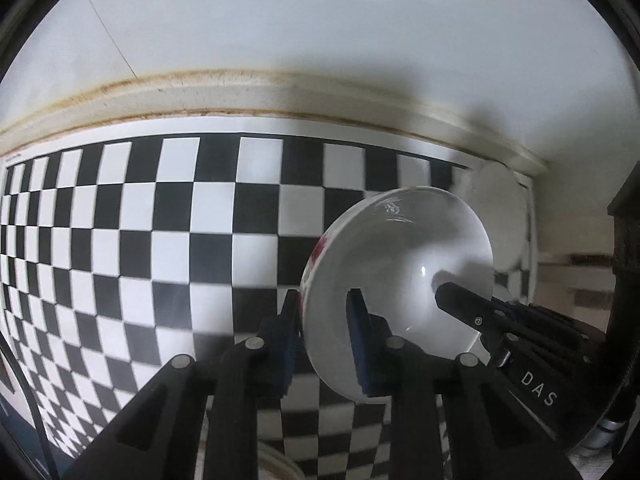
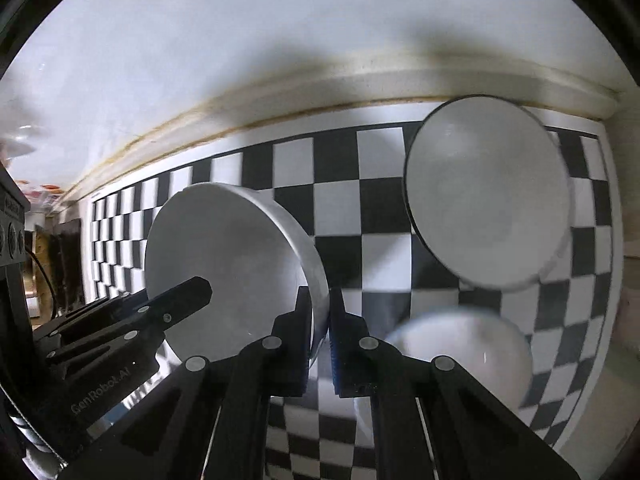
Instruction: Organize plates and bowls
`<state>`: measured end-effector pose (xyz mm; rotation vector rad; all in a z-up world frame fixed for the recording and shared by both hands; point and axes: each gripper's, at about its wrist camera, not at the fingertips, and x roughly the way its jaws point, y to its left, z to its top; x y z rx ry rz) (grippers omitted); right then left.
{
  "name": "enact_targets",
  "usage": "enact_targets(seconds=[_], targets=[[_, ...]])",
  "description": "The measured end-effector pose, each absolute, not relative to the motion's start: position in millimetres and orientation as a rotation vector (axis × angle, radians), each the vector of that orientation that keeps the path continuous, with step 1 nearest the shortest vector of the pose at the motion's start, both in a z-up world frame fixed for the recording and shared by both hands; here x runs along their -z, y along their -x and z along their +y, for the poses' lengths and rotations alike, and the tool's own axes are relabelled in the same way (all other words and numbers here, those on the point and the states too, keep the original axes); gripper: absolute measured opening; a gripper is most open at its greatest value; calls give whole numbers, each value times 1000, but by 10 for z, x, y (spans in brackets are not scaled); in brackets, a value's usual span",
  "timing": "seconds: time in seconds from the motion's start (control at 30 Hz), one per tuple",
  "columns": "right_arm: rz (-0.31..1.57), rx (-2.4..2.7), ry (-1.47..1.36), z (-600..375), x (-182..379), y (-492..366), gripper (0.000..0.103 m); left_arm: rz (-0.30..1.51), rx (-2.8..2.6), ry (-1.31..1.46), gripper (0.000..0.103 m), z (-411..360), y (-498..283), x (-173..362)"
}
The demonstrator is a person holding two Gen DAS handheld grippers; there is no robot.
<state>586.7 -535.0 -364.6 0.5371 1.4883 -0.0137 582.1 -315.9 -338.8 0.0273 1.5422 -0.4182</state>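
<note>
A white bowl (image 1: 400, 264) with a red pattern on its outer wall hangs tilted over the checkered mat. My left gripper (image 1: 322, 304) is shut on its left rim, one pad inside and one outside. In the right wrist view the bowl (image 2: 224, 256) looks like the same one, and my right gripper (image 2: 320, 300) is shut on its right rim. Each view shows a finger of the other gripper reaching into the bowl: the right one's finger (image 1: 460, 300) and the left one's finger (image 2: 188, 292).
A dark-rimmed white dish (image 2: 488, 192) lies on the black-and-white checkered mat (image 2: 360, 184) at the back right, and a white bowl (image 2: 460, 352) sits just right of my right gripper. A stained cream ledge (image 1: 240, 96) and a white wall border the mat's far side.
</note>
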Motion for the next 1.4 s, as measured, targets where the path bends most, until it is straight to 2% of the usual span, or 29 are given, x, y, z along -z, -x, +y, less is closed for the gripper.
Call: enact_targets(seconds=[0.27,0.47,0.8,1.1,1.4], targets=[[1399,20,-557,-5244,3036,-5078,9,1477,506,-80,21,-3225,-5239,2761],[1366,63,-555,-5232,2845,-4328,9,1476,570,-160,21,-3287,-4729,2749],[1438,101,-662,-5349,3326,-3440,10,1582,616,-262,21,-3387,-4088,3273],[1542,104,-676,-5334,3886,-3163,10,1673,595,-320,21,-3392,-3876,3733],[1603,94,-658,-5237,4169,-3140,10,1720,555,-363,21,-3374,-3764,4030]])
